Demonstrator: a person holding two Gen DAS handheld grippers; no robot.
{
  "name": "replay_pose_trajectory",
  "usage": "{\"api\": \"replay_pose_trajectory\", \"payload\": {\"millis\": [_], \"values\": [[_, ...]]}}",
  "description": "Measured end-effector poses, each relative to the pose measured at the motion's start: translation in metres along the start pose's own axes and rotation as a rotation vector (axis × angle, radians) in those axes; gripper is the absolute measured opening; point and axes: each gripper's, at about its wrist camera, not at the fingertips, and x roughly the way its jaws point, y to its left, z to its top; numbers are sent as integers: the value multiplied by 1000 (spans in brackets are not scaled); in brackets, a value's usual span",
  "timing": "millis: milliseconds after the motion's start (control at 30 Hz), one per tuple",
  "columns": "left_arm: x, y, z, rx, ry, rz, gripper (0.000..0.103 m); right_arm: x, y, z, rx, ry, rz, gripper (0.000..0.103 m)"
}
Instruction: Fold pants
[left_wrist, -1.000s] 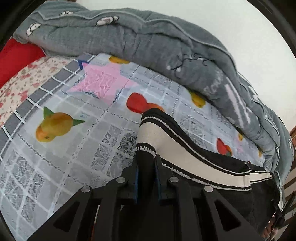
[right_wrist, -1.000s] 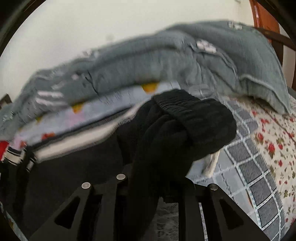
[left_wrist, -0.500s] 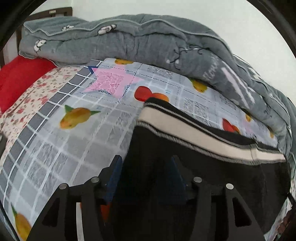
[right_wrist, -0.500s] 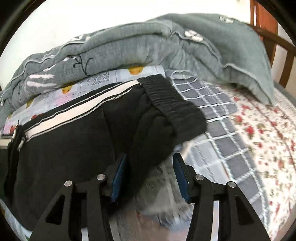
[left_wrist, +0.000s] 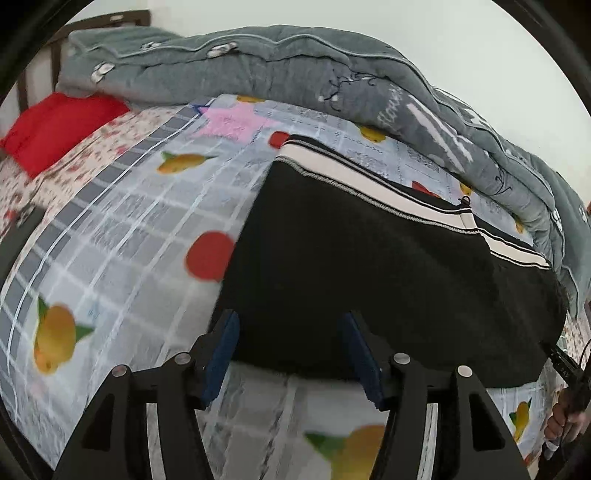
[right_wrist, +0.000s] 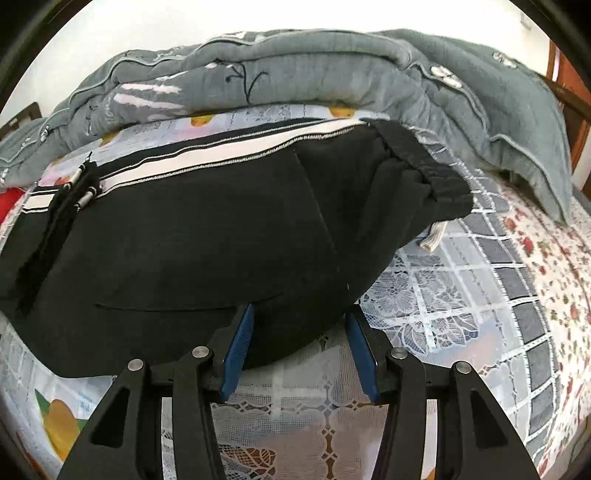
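Pants (left_wrist: 388, 280), black with a cream side stripe, lie folded flat on the bed, whose fruit-printed sheet (left_wrist: 122, 258) spreads under and around them. Behind the pants a bulky grey quilt (left_wrist: 295, 70) is heaped along the wall, its lower edge just beside the striped side. In the left wrist view a red pillow (left_wrist: 55, 125) sits at the far left on a floral sheet (left_wrist: 48, 177), well apart from the pants. In the right wrist view the elastic waistband (right_wrist: 424, 162) forms the right end of the garment, with a pale drawstring end (right_wrist: 434, 236) poking out below it onto the sheet. A zipped pocket (right_wrist: 79, 184) crosses the stripe toward the left end. The left gripper (left_wrist: 290, 354) hovers at the near hem of the pants; its jaws have just been opening and stand released, the blue pads on either side of the fabric edge without pressing it. The right gripper (right_wrist: 299, 347) likewise sits at the near edge by the waistband end, jaws lately parted and released, with the dark cloth's edge between the pads but not pinched. At the far right of the left wrist view a hand (left_wrist: 565, 417) shows at the frame edge.
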Motion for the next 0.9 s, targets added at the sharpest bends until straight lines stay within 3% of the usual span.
{"api": "replay_pose_trajectory", "payload": {"millis": [233,333,500,900], "values": [[-9,20,-19,-79,5,-32,57,-22,-1,-9,-1,-13,41,50],[-8,33,-24,-137,1,-127,57,-33,-4,-16,-3,-27,57,50],[2,52,-26,-234,-23,-206,57,-45,-12,-27,3,-32,47,50],[40,73,4,-323,-31,-347,57,-42,-17,-36,53,0,18,50]]}}
